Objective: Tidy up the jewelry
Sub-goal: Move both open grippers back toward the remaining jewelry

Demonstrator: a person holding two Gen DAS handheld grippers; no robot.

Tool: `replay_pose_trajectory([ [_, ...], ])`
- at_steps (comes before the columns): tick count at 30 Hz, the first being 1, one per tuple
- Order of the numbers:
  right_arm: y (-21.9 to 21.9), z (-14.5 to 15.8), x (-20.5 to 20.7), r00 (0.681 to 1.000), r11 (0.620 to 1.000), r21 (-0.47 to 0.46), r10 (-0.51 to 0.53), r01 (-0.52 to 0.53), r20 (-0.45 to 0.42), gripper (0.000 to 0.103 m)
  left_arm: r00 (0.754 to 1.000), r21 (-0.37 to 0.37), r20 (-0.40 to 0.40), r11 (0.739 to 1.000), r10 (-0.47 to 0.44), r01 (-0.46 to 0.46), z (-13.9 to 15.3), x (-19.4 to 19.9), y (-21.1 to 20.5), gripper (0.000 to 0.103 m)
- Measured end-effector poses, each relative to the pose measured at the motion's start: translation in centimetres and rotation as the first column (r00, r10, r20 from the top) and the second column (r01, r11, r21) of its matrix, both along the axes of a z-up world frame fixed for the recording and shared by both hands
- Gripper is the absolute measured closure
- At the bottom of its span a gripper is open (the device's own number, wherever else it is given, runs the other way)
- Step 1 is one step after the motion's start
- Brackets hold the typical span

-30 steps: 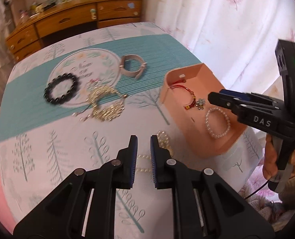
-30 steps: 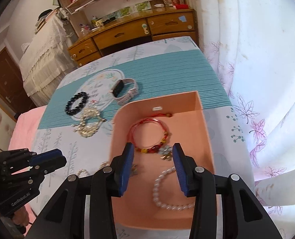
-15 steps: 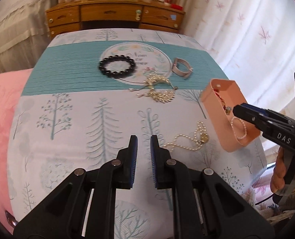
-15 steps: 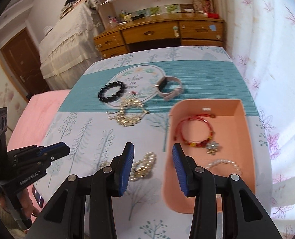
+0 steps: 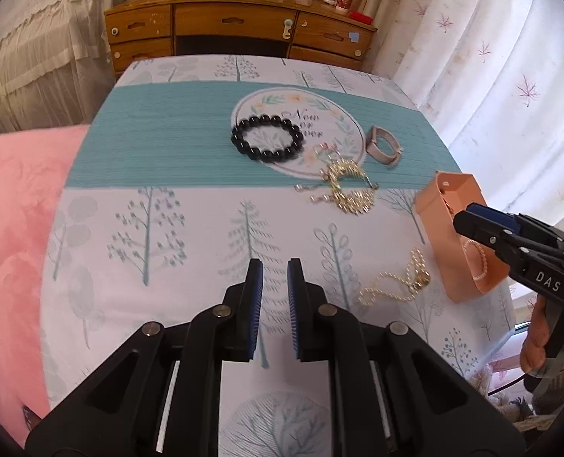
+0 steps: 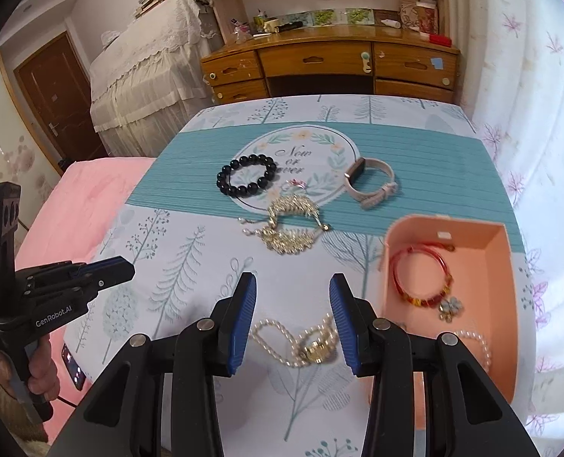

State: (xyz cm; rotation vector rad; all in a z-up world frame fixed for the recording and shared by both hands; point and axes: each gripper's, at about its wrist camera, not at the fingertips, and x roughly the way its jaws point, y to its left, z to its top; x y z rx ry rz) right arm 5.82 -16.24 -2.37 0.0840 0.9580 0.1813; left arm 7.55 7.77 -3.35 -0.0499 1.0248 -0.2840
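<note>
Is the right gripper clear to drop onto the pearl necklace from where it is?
Probably yes: the right gripper is open, empty, with the pearl necklace lying loose between its fingers. Nothing covers it; the pink box sits to the side.

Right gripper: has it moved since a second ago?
Yes. The right gripper has shifted left off the box; it's now over the pearl necklace.

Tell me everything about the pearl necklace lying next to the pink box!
The pearl necklace is a string of small cream beads with a shiny gold clasp or charm, heaped in loose loops. It lies on the tree-print cloth, just left of the pink box, apart from it. The open right gripper hangs over it, its fingers either side, not gripping.
</note>
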Motion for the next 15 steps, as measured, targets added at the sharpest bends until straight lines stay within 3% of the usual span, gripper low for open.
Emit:
replay_pose_trajectory([
  [8, -0.6, 1.5, 6.3, 0.998, 1.000, 0.019, -0.012, 0.014, -0.068, 0.062, 0.998, 0.029, 0.053, 0.999, 0.017, -0.019, 1.5, 5.5, 1.2, 0.092],
  [13, -2.6, 2.3, 11.2, 0.993, 0.997, 0.026, -0.067, 0.070, -0.100, 0.062, 0.994, 0.181, 0.080, 0.979, 0.076, -0.089, 1.3, 10.8, 1.0, 0.092],
  [15, -3.4, 2.3, 13.3, 0.989, 0.996, 0.021, -0.089, 0.092, -0.119, 0.062, 0.994, 0.201, 0.065, 0.975, 0.082, -0.094, 0.8, 12.8, 1.1, 0.092],
])
